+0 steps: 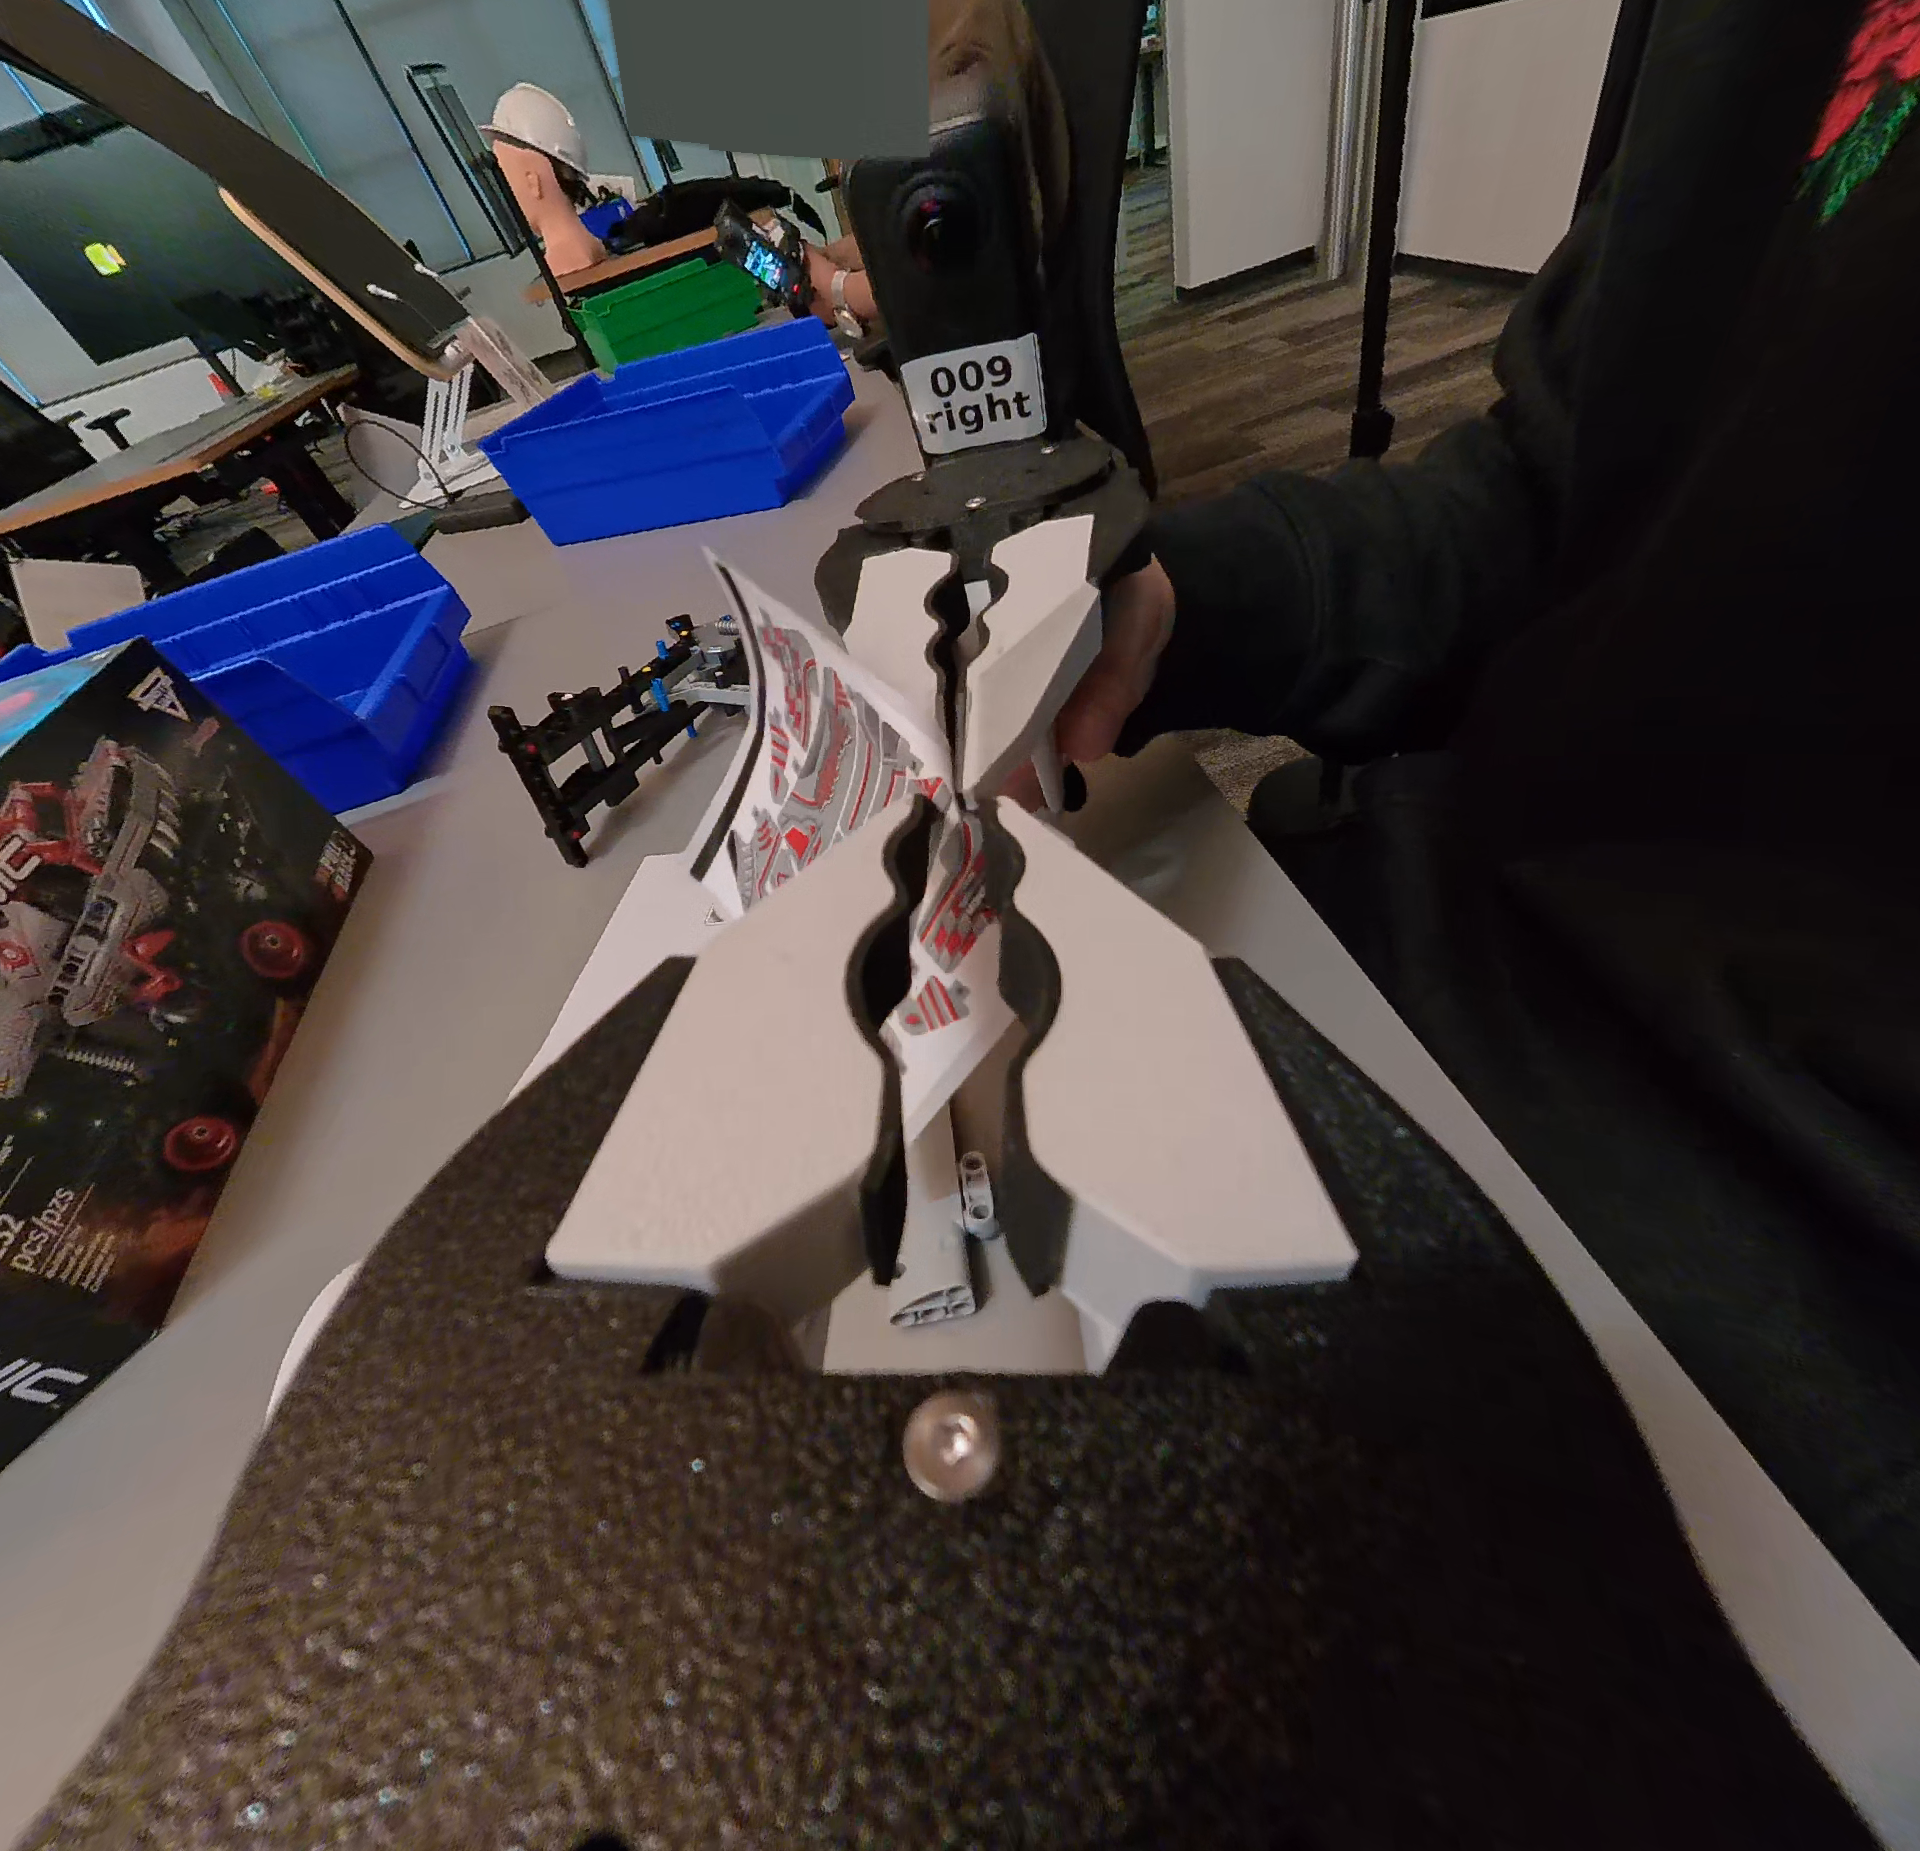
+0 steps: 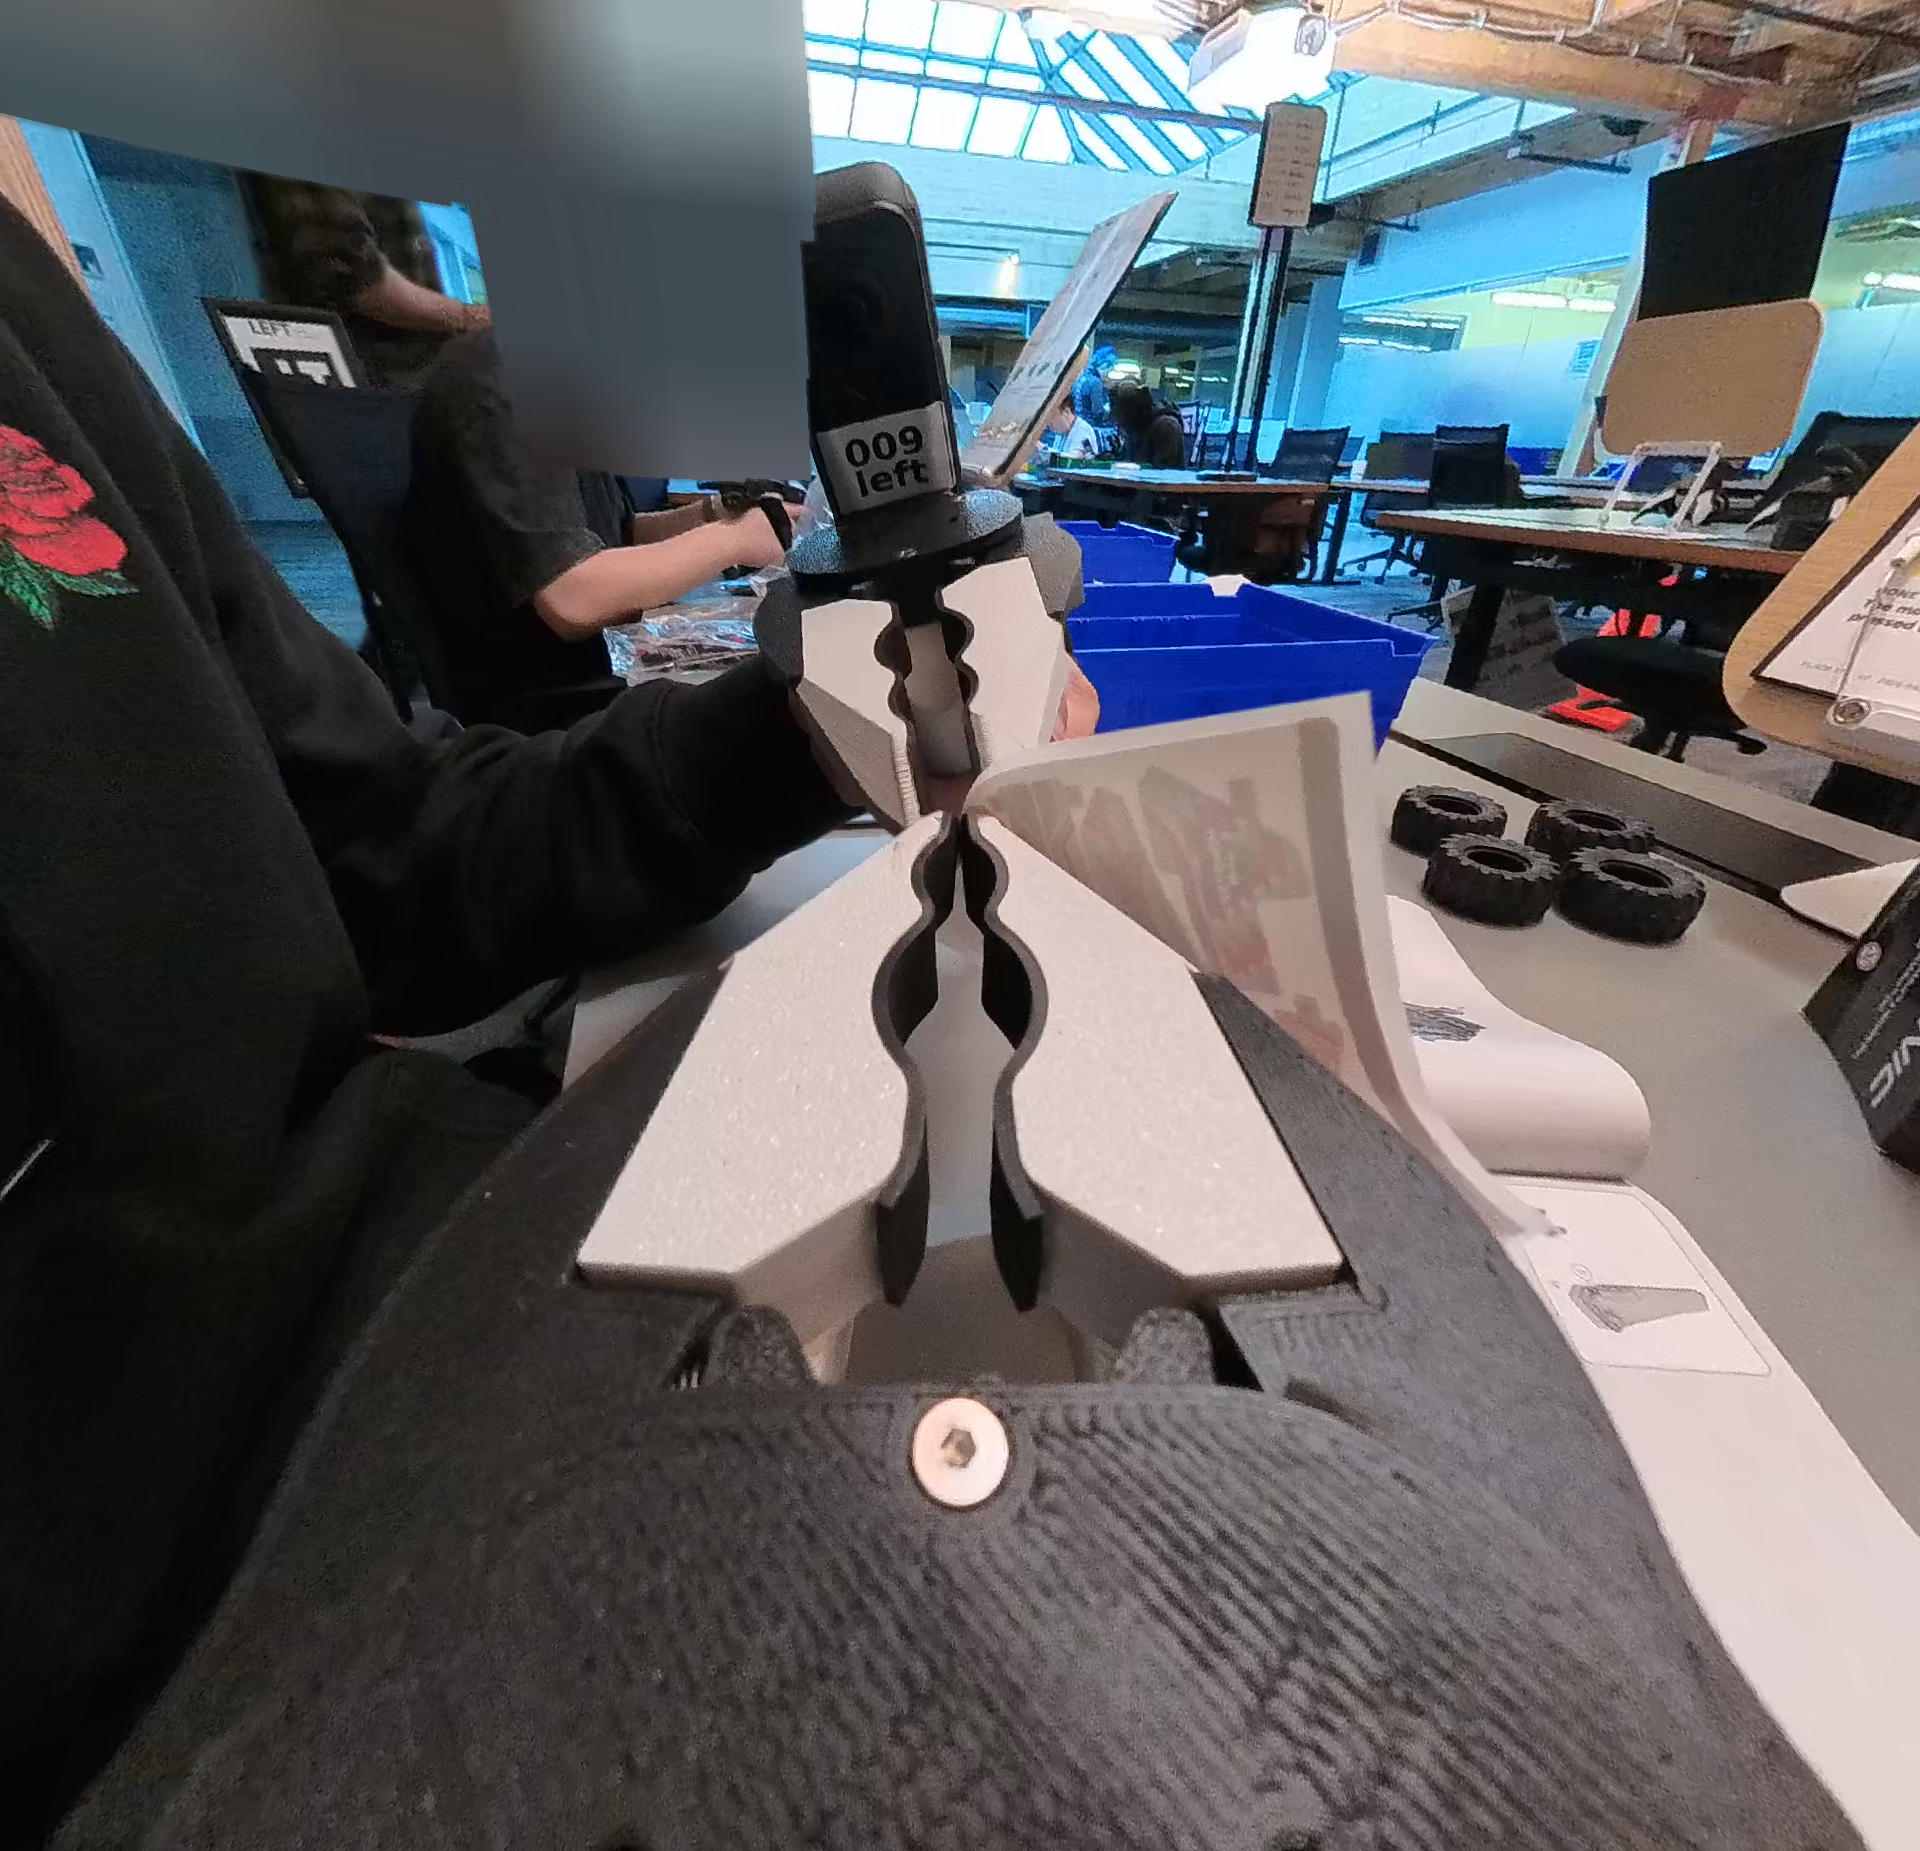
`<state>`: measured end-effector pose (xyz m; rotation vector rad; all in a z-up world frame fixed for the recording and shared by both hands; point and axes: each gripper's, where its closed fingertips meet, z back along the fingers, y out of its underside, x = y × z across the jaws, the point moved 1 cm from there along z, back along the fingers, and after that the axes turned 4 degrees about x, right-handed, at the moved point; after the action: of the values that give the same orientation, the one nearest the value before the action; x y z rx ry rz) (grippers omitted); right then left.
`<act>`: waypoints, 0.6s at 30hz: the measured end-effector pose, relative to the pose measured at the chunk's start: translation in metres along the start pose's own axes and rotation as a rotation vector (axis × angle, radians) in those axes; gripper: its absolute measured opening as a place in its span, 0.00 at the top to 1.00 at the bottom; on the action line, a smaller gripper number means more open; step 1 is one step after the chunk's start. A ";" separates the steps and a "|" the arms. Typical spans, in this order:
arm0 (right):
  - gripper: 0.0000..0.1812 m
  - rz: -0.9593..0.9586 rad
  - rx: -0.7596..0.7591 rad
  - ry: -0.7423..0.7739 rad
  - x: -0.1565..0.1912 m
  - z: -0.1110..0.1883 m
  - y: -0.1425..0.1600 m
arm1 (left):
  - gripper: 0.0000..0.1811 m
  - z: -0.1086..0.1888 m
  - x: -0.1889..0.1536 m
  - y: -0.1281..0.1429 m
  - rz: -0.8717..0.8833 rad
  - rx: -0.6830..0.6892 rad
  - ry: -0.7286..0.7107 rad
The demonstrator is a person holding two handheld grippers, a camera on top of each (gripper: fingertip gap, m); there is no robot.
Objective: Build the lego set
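Note:
A white sticker sheet (image 1: 821,752) with red and grey stickers curves up between the two grippers. My left gripper (image 1: 956,819) is closed on it; the sheet runs through the gap between its fingers. My right gripper (image 1: 961,778) faces it tip to tip, shut at the sheet's near edge. In the right wrist view the sheet (image 2: 1226,866) bends off to the right of my right gripper (image 2: 958,835), and the left gripper (image 2: 935,799) stands opposite. A black lego frame (image 1: 623,731) lies on the table behind. A grey beam (image 1: 940,1271) lies under the left gripper.
The set's box (image 1: 135,970) lies at the left, with blue bins (image 1: 312,658) behind it. Several black tyres (image 2: 1548,866) and an open instruction booklet (image 2: 1507,1053) lie at the right on the grey table (image 2: 1714,1126). A person in a black sleeve (image 2: 520,814) holds the grippers.

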<state>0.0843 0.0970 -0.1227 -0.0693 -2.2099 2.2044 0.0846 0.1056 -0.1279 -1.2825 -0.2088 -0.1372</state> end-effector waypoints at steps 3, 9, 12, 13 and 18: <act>1.00 0.003 -0.010 -0.013 0.002 0.000 -0.001 | 0.97 0.001 -0.002 -0.002 0.008 -0.014 0.014; 1.00 0.097 0.017 0.013 0.003 0.001 0.000 | 0.97 -0.001 -0.002 -0.001 0.037 -0.009 0.029; 1.00 0.177 0.037 0.026 0.004 0.002 0.001 | 0.97 -0.001 -0.004 -0.001 0.042 -0.010 0.042; 1.00 0.189 0.046 0.019 0.006 0.002 0.002 | 0.97 -0.001 -0.005 -0.001 0.042 -0.008 0.049; 1.00 0.270 0.072 -0.014 0.014 0.003 0.004 | 0.97 -0.001 -0.013 -0.001 0.059 -0.018 0.105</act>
<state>0.0705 0.0943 -0.1266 -0.3729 -2.2434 2.4207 0.0722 0.1039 -0.1302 -1.2944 -0.0795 -0.1558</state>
